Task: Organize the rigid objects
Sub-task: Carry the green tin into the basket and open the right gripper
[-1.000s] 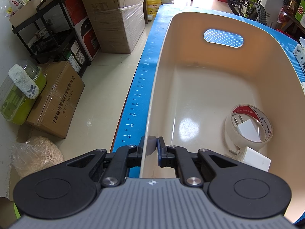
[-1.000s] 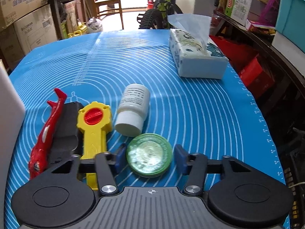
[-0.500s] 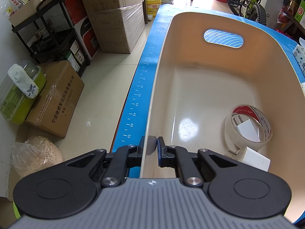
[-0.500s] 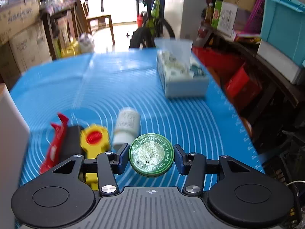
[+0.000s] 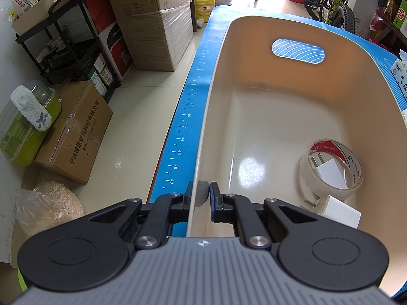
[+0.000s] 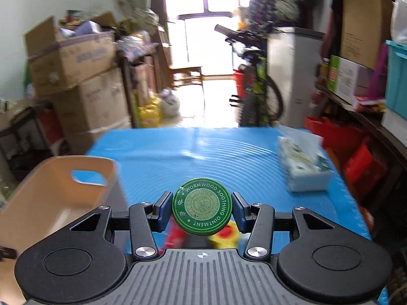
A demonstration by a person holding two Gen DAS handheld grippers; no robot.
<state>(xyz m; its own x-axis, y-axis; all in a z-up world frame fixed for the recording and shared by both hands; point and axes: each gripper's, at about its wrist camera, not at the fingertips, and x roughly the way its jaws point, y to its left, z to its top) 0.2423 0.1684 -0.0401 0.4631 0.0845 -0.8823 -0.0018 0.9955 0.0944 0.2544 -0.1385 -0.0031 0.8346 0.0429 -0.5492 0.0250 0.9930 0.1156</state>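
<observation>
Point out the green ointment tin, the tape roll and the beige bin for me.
green ointment tin (image 6: 202, 213): right wrist view, middle of its lettered lid.
tape roll (image 5: 330, 169): left wrist view, near side of the clear ring.
beige bin (image 5: 257, 58): left wrist view, bare far wall beside the handle cutout.

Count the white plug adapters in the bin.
2. One white plug adapter sits inside the tape roll; the other adapter lies just outside the roll, nearer the camera, by the right wall of the beige bin. Nothing else shows on the bin floor.
</observation>
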